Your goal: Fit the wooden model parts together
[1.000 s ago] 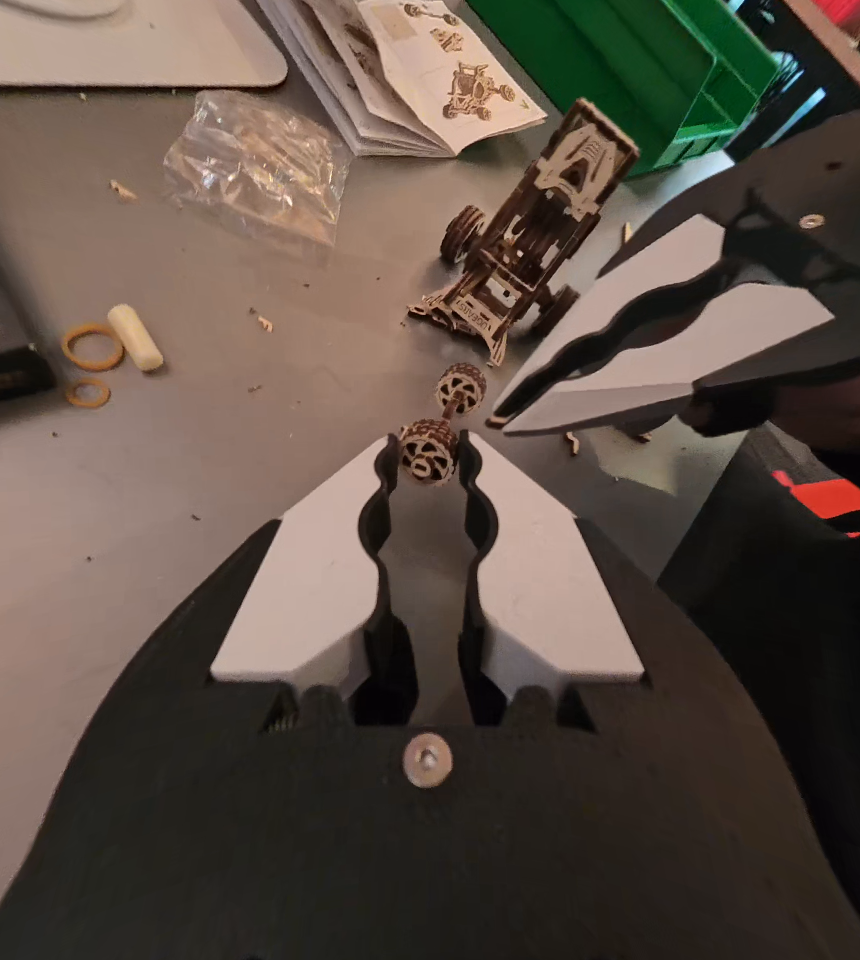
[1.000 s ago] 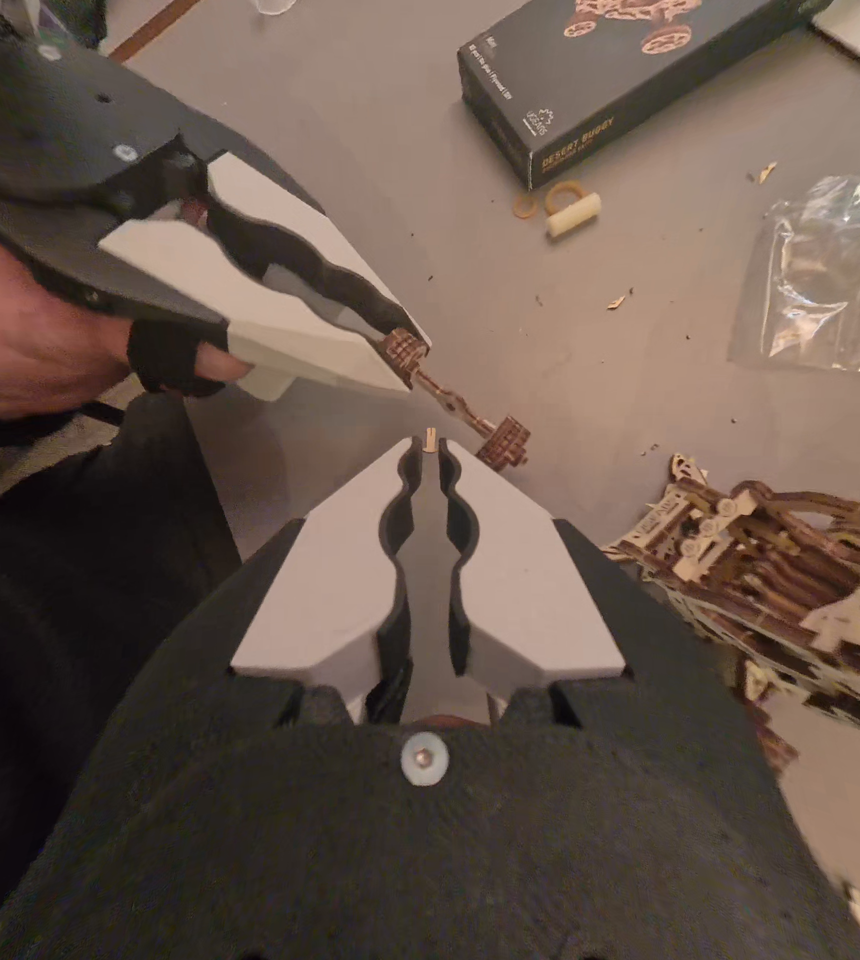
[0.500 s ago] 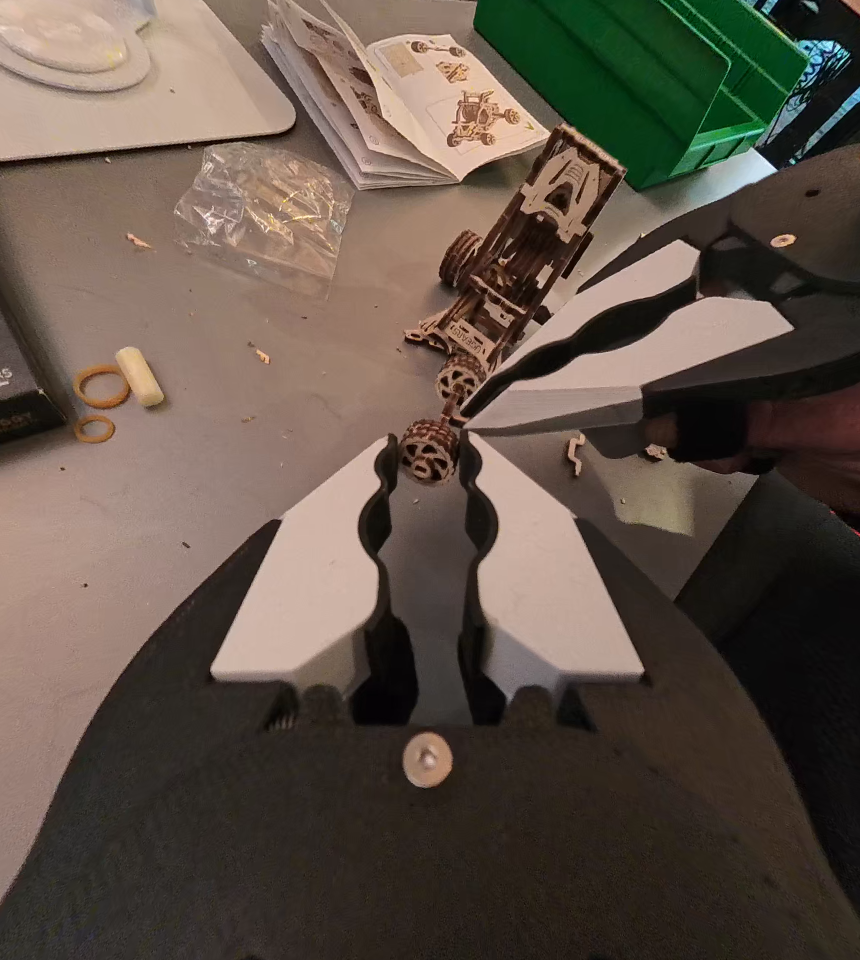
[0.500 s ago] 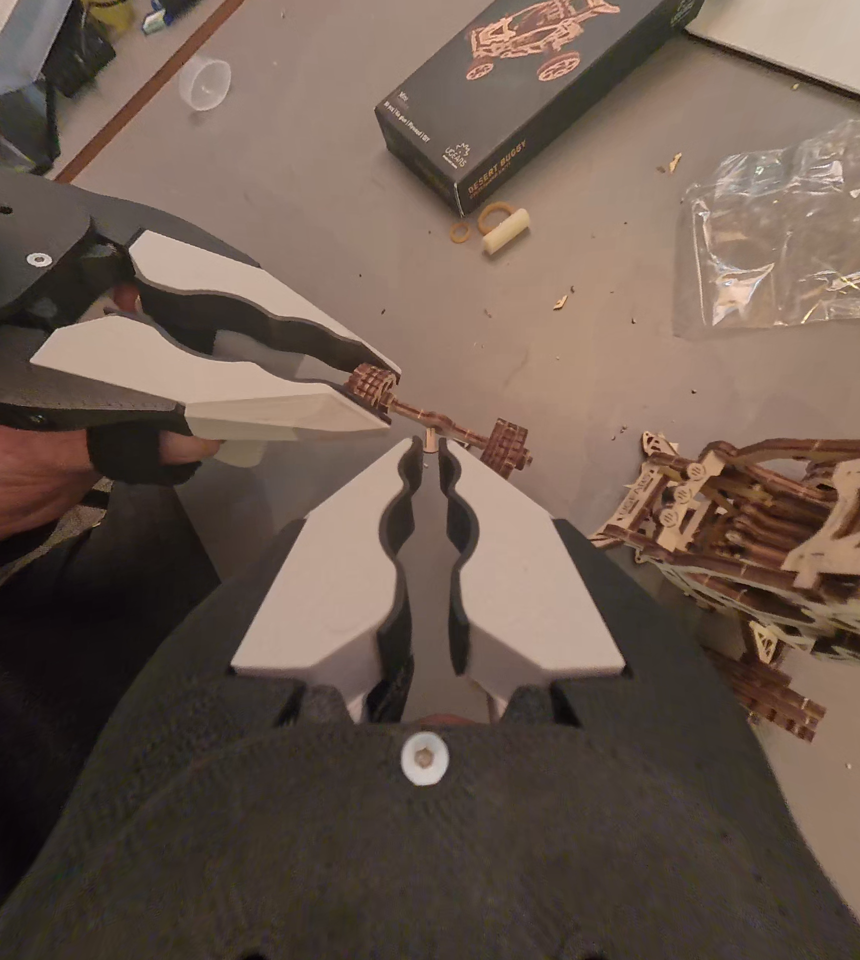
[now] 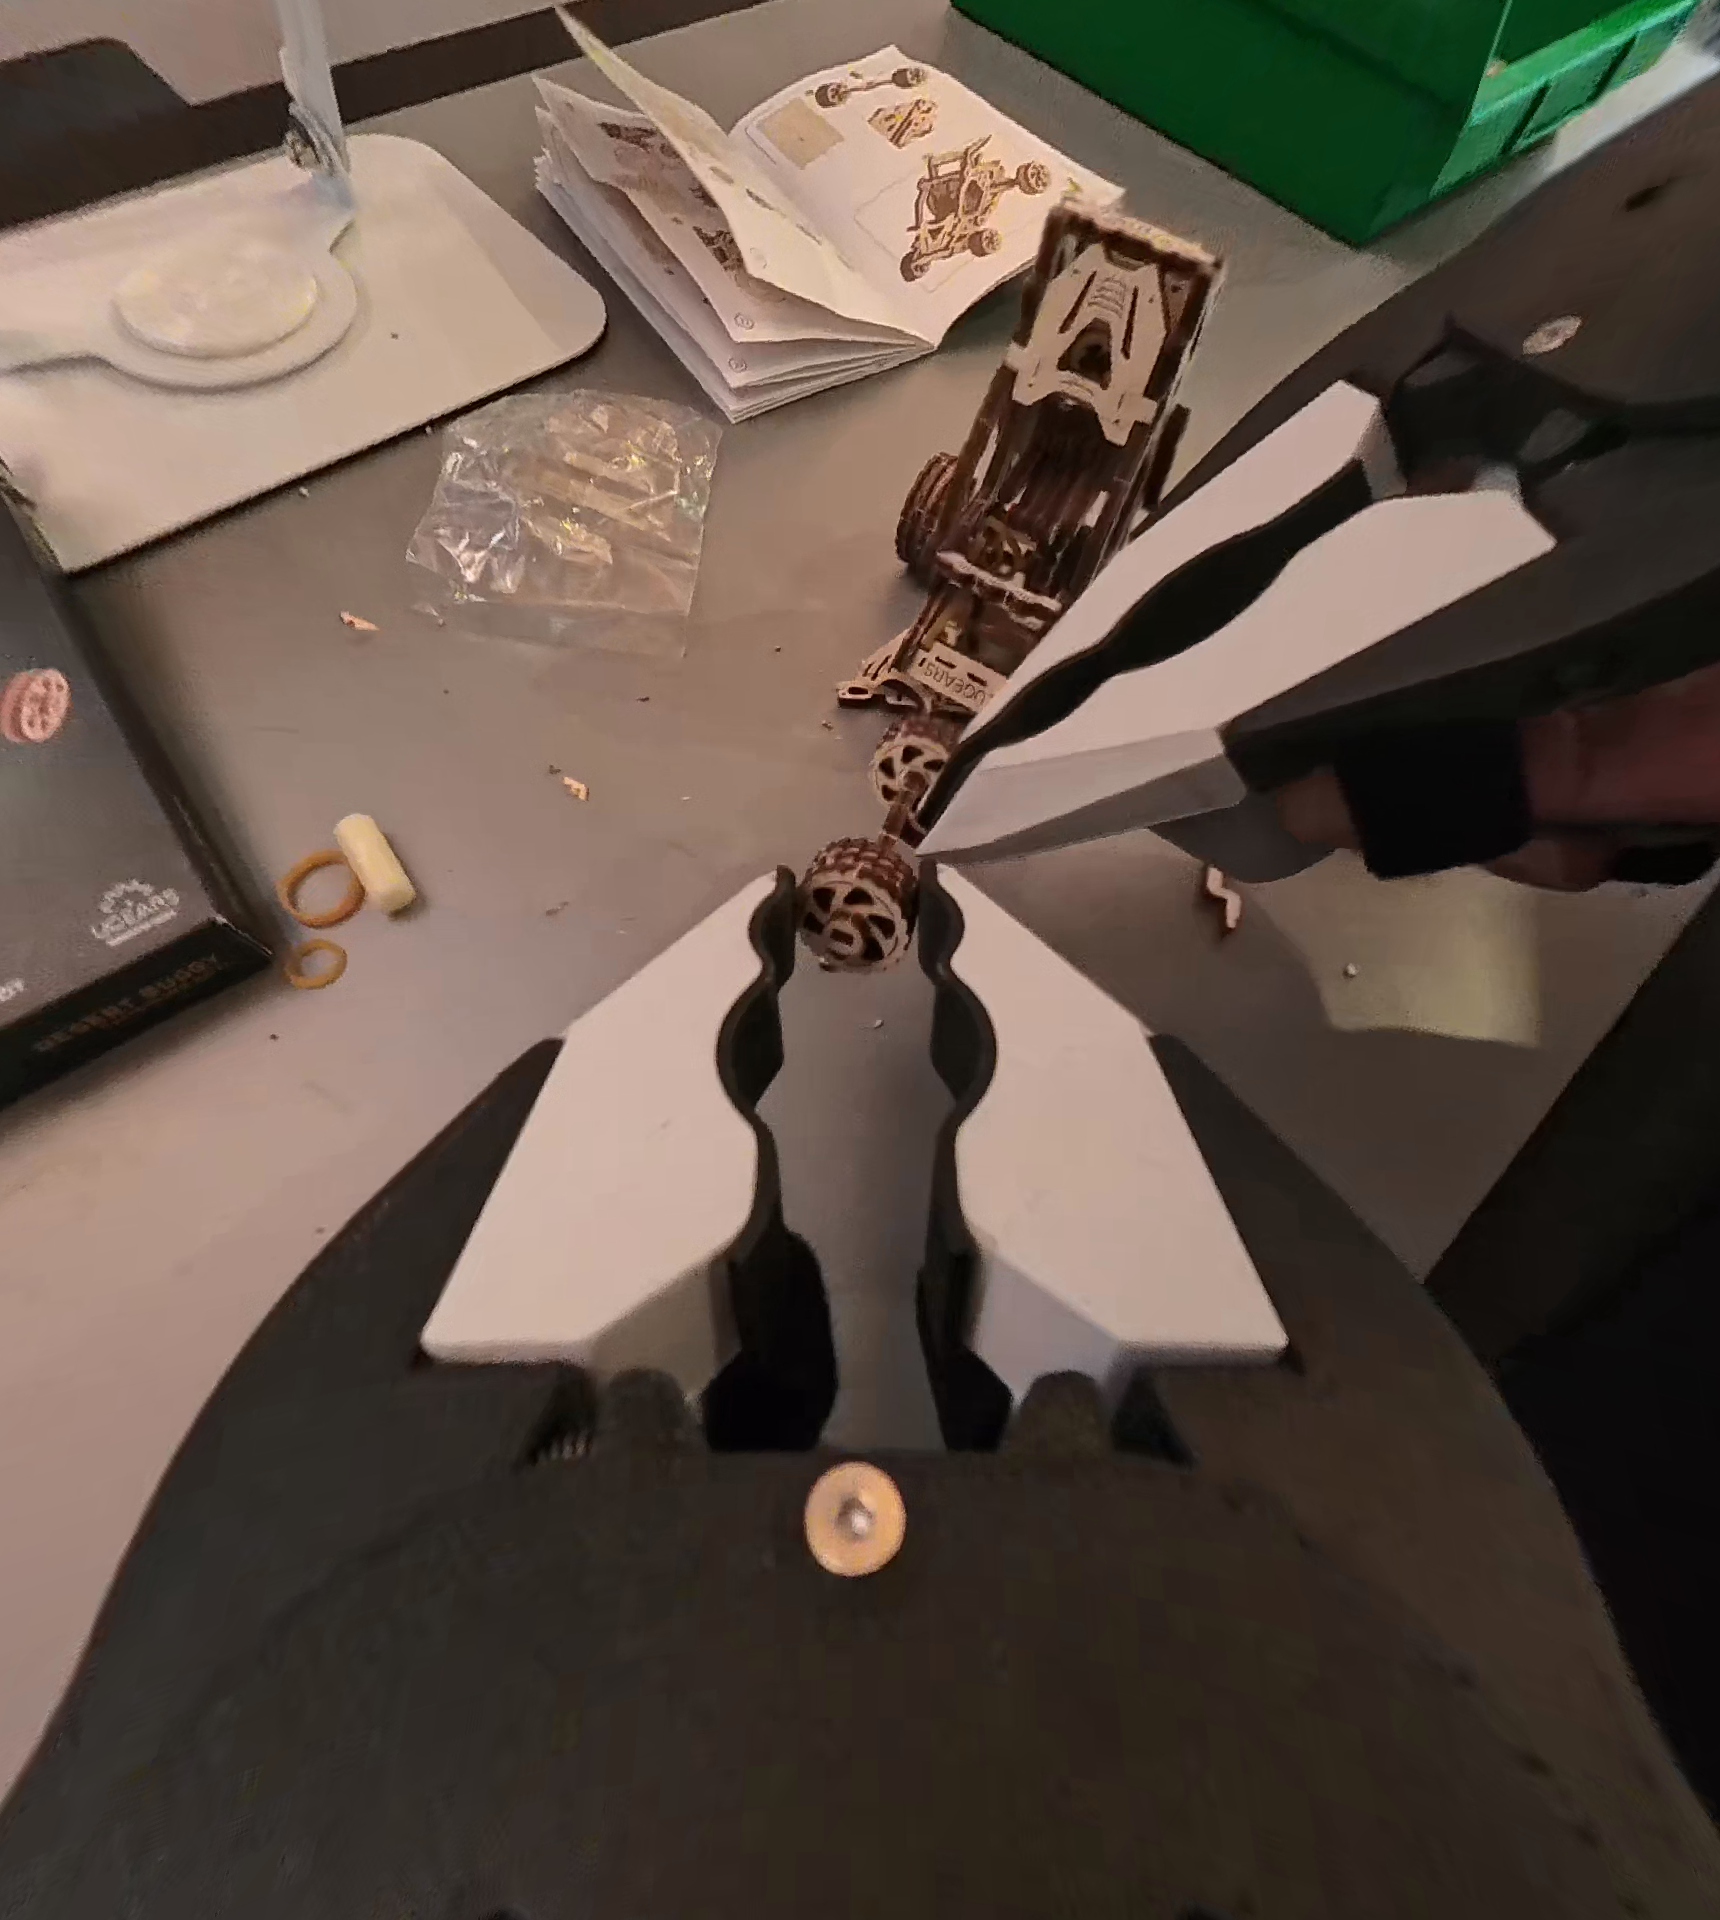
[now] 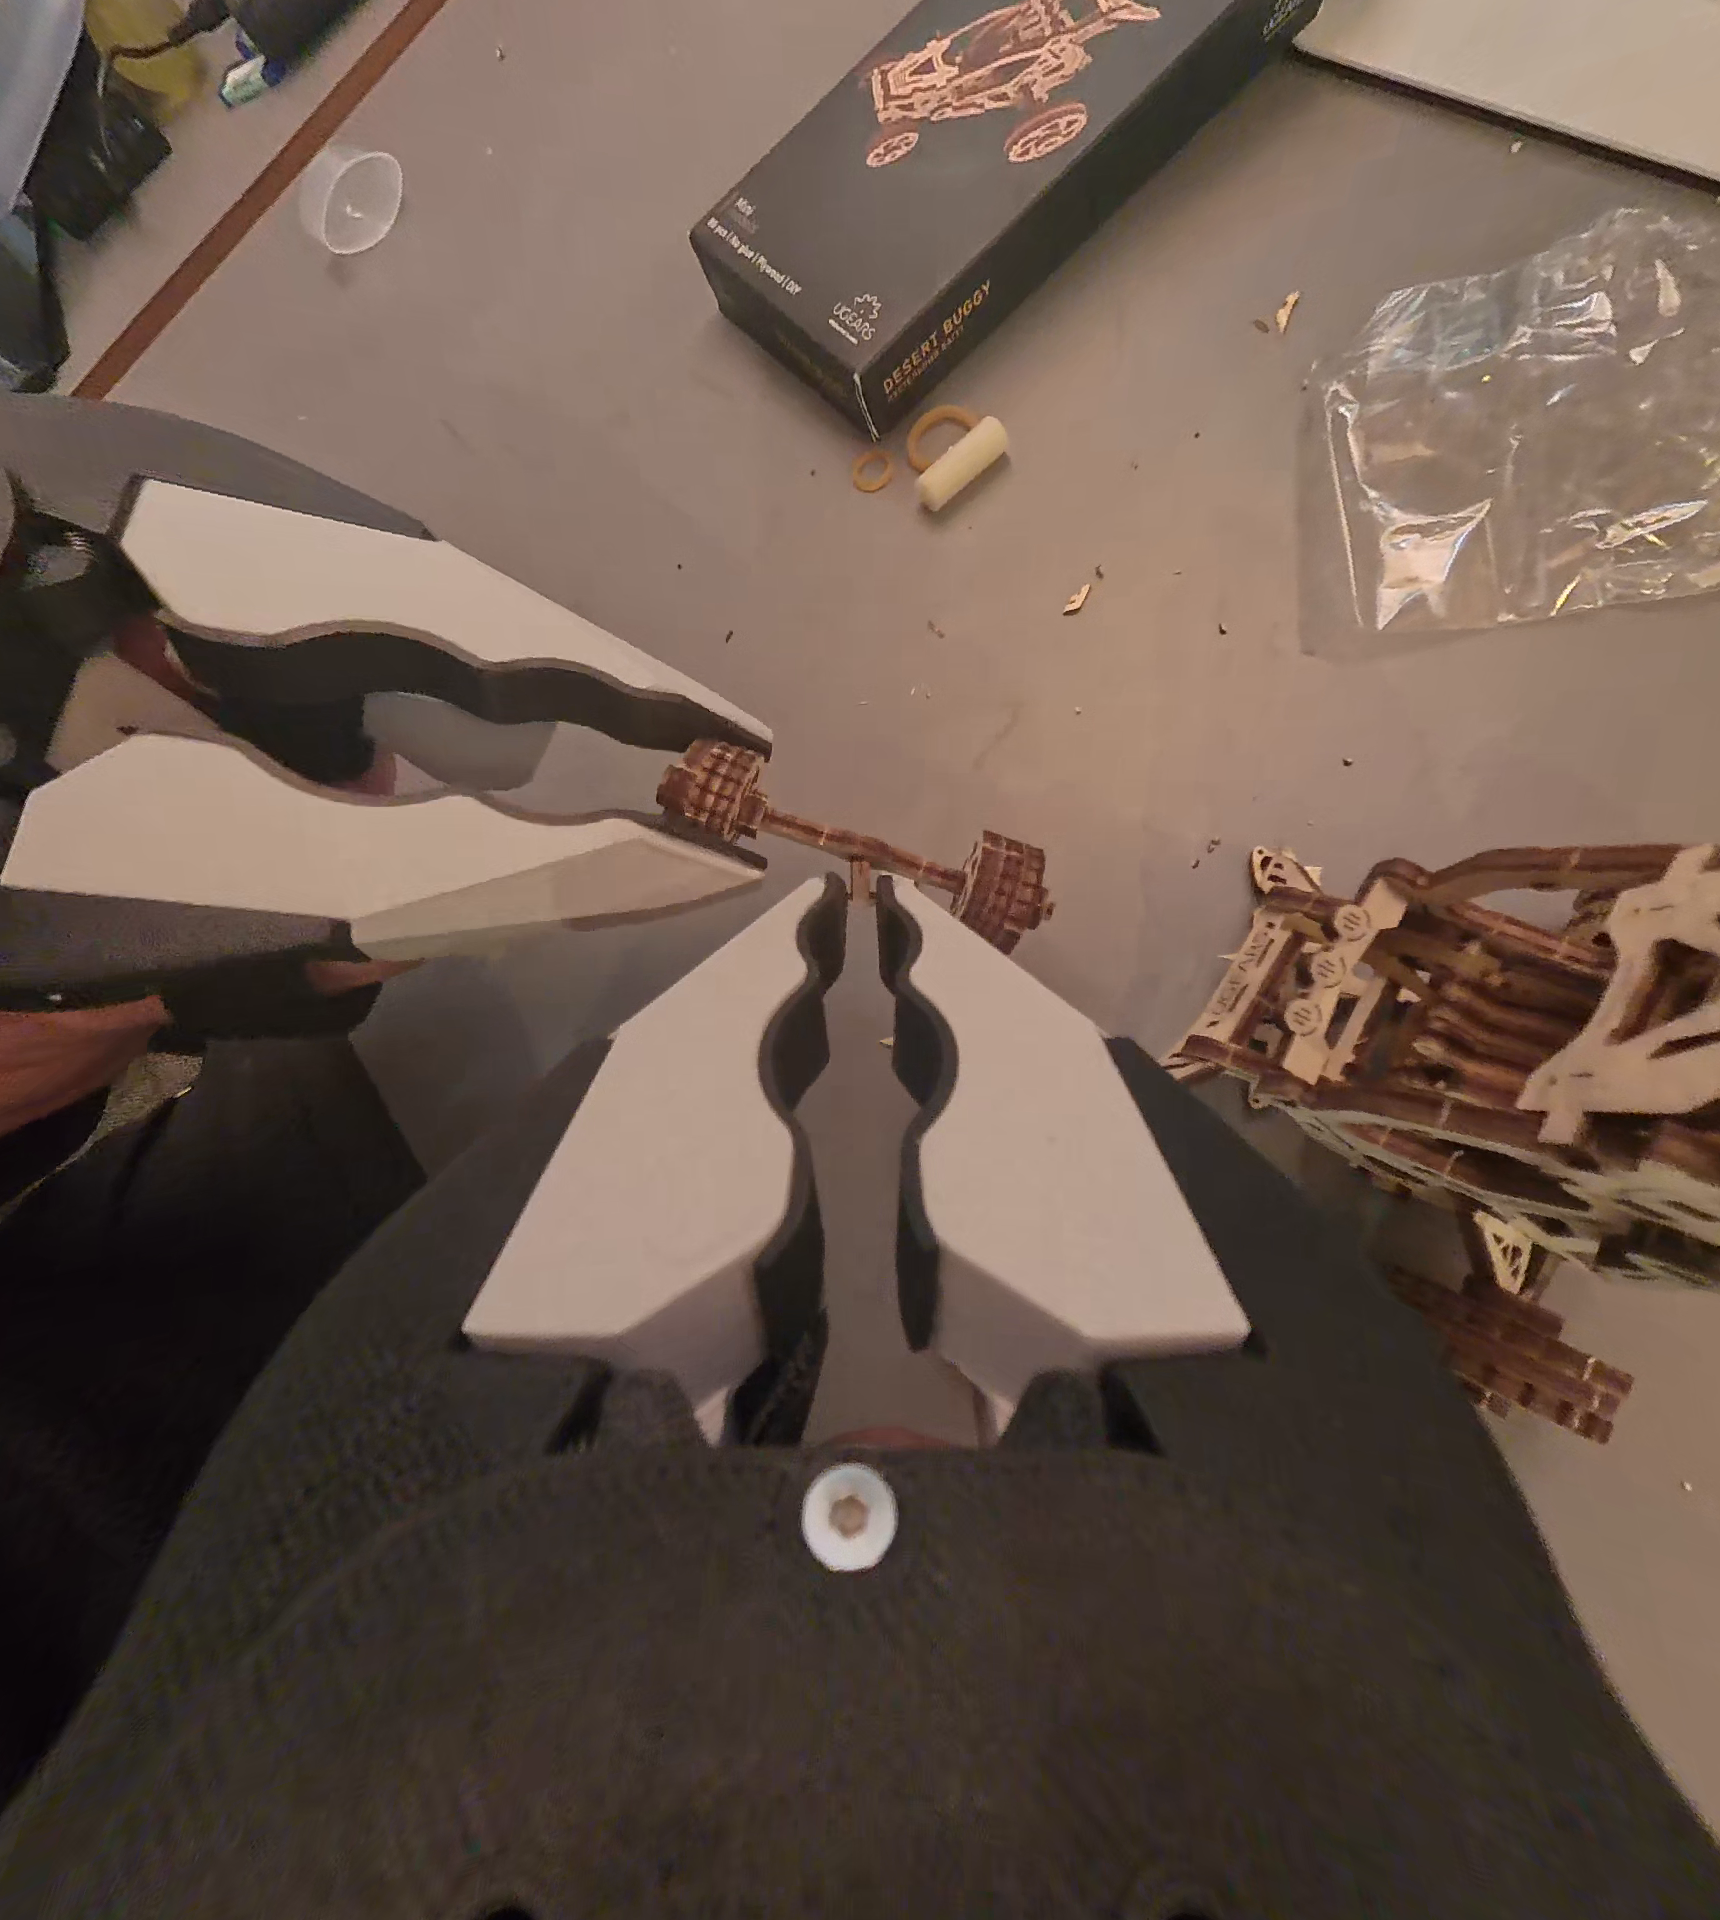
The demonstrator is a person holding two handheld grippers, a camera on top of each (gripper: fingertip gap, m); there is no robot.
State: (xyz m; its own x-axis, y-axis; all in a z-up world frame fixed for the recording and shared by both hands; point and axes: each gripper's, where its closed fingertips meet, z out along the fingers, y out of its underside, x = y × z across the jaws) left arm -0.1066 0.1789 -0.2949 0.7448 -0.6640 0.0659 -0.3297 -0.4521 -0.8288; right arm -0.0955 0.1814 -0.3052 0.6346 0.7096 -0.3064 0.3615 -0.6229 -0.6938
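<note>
My left gripper (image 5: 856,904) is shut on one wheel (image 5: 854,920) of a small wooden wheel-and-axle part and holds it above the grey table. In the right wrist view the left gripper (image 6: 757,810) comes in from the left, and the axle (image 6: 856,836) runs right to the free second wheel (image 6: 1007,878). My right gripper (image 6: 861,896) is shut on a tiny wooden pin (image 6: 861,878), whose tip touches the middle of the axle. In the left wrist view the right gripper (image 5: 939,821) reaches in from the right. The wooden buggy body (image 5: 1043,499) lies on the table behind; it also shows in the right wrist view (image 6: 1458,1039).
A dark kit box (image 6: 991,187), a clear plastic bag (image 6: 1583,436), rubber rings and a white cylinder (image 6: 960,462) lie on the table. An open booklet (image 5: 814,239), a green bin (image 5: 1355,94), a white pad (image 5: 264,332) and a loose wood scrap (image 5: 1220,899) are nearby. A plastic cup (image 6: 352,197) stands far left. The grippers are tip to tip, or close to it. The white cylinder (image 6: 960,462) lies around 12 centimeters away from my left fingertips. My left wrist view (image 5: 374,859) looks at it from another angle.
The right gripper has moved in with the pin, from beside the axle to touching its middle. The axle now lies more level. The left gripper kept its hold on the wheel.
</note>
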